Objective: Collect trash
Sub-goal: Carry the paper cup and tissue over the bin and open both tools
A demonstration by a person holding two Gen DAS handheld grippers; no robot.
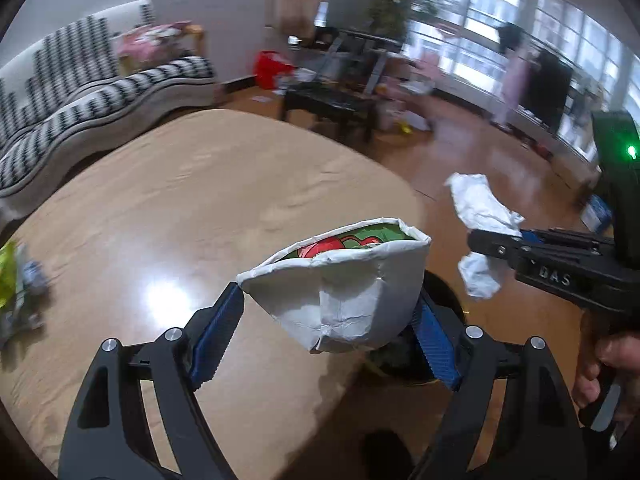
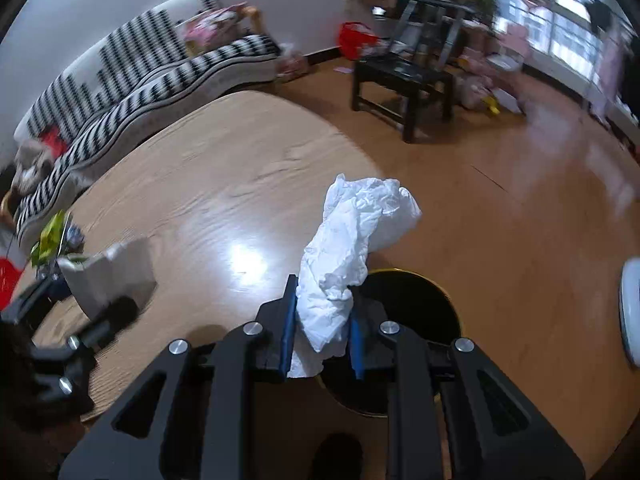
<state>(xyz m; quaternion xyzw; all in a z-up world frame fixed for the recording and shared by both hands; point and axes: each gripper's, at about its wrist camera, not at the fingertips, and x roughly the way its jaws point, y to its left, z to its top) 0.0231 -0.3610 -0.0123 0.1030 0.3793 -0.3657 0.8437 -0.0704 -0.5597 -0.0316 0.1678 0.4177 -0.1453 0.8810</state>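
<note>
A crumpled white snack bag, its red and green printed lining showing at the open top, is clamped between the blue pads of the left gripper, whose jaws are spread wide around it. The bag is held in the air above the near edge of a light wooden table, partly over a black round trash bin that stands on the floor just beside the table. A wad of crumpled white tissue is pinched in the right gripper, whose jaws are closed narrowly on its lower part, and it is held directly above the bin's opening. In the left wrist view, the right gripper is seen at the right side with the tissue sticking out of its tip. More wrappers, yellow-green and bluish, lie on the far left part of the table. A black-and-white patterned sofa is seen beyond the table.
</note>
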